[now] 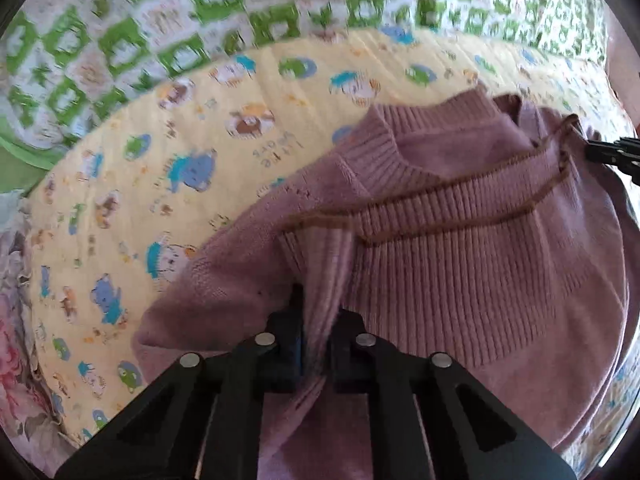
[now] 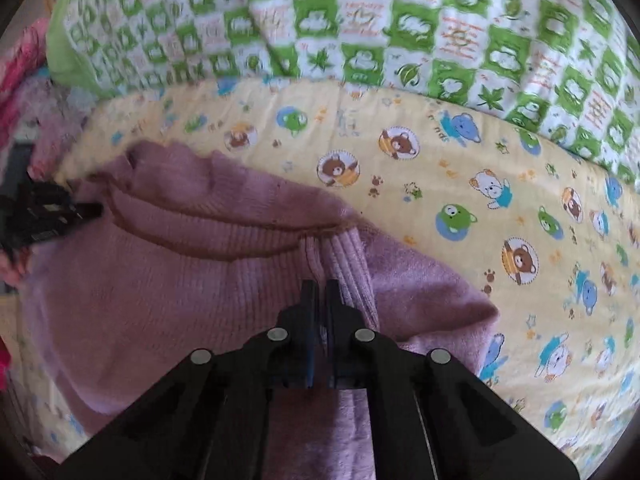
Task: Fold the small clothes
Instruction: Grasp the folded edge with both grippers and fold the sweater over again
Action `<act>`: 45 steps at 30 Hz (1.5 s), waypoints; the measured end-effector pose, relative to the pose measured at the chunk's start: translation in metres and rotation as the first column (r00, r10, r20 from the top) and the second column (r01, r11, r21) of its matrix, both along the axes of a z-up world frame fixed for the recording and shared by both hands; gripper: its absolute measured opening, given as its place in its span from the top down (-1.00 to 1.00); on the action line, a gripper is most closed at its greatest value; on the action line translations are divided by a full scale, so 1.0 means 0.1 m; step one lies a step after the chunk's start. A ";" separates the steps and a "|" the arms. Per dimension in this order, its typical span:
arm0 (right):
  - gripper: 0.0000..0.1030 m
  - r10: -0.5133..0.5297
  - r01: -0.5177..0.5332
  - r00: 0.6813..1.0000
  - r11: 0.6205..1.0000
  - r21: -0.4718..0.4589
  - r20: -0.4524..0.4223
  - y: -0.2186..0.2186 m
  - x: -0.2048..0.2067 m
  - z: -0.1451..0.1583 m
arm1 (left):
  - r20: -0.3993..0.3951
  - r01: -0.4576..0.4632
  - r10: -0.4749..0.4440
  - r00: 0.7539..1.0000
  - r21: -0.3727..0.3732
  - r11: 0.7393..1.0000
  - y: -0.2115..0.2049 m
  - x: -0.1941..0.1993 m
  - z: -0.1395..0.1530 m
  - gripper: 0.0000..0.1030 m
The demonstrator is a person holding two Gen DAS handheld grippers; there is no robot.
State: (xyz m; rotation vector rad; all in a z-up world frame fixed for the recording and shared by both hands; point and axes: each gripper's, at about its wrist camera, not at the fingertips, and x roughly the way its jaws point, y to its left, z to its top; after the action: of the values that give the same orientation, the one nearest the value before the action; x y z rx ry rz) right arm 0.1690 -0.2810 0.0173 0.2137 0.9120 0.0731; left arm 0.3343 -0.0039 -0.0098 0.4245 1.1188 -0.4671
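Knitwear fills the near ground of both wrist views: a small mauve-pink ribbed knitted sweater [image 1: 460, 248] with thin brown stripes lies partly lifted over a pale yellow quilted sheet [image 1: 168, 184] printed with cartoon bears and frogs. Straight ahead of the left gripper [image 1: 318, 320], a bunched fold of the sweater's edge runs between its black fingers, which pinch the fabric. To its far right, the tip of the other black gripper meets the striped hem. From the right wrist view, the right gripper [image 2: 320, 292] has its fingers pressed nearly together on a ribbed fold of the same sweater [image 2: 160, 280], with the left gripper visible at the far left edge touching the knit. Beyond both grippers, past the yellow sheet [image 2: 460, 168], lies a green-and-white checked quilt [image 2: 400, 20].
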 end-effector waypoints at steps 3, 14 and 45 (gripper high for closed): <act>0.91 -0.136 0.105 0.978 0.976 0.193 0.158 -0.35 -0.33 0.40 | 0.051 -0.074 0.081 0.995 -0.116 0.990 0.22 -0.08 0.36 0.92; 0.93 -0.306 0.293 0.952 0.928 0.230 0.023 -0.63 -0.05 -0.27 | 0.047 -0.245 0.252 0.967 -0.124 0.962 0.48 0.26 0.13 0.92; 0.88 -0.447 0.463 0.884 0.799 0.383 -0.136 -0.28 -1.59 -0.55 | -0.128 -0.489 0.474 0.871 -0.152 0.859 1.01 -0.98 -0.14 0.22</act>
State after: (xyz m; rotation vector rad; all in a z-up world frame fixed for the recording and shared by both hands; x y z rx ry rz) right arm 0.0098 -0.3094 -0.0375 0.8255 0.8541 -0.1949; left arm 0.2365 0.0976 -0.0235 -0.0454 1.2061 -0.1390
